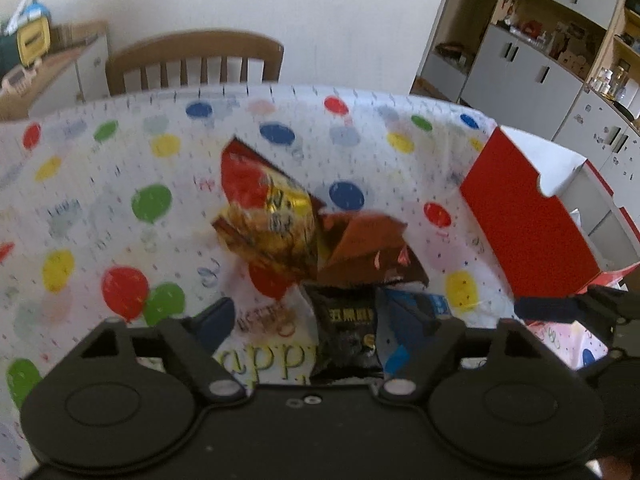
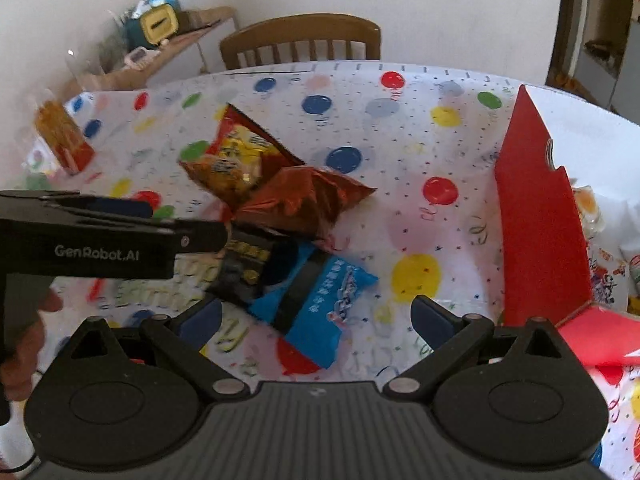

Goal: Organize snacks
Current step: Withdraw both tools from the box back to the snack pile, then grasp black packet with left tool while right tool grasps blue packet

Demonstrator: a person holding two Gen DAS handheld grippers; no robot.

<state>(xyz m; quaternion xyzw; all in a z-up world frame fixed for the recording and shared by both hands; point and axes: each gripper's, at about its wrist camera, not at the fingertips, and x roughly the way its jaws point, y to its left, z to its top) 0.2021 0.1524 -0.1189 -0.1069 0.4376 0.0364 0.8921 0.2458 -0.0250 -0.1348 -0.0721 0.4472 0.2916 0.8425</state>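
Balloon-print tablecloth [image 1: 120, 200] covers the whole table, with a wooden chair [image 1: 192, 60] behind it. Red box [image 1: 528, 220] stands open at the right edge. Snack bags sit piled mid-table: a red-yellow bag [image 2: 236, 156], a brown bag [image 2: 304, 200], a blue packet [image 2: 320, 292] and a black packet [image 1: 348, 336]. Left gripper [image 1: 316, 320] is spread around the black one, maybe not touching, it's blurry. Right gripper [image 2: 316, 316] hangs wide over the blue packet.

Four snack packets [image 2: 280, 208] lie clustered mid-table [image 2: 400, 128]. An open box [image 2: 540, 232] stands to their right. A chair [image 2: 300, 40] stands behind the table.
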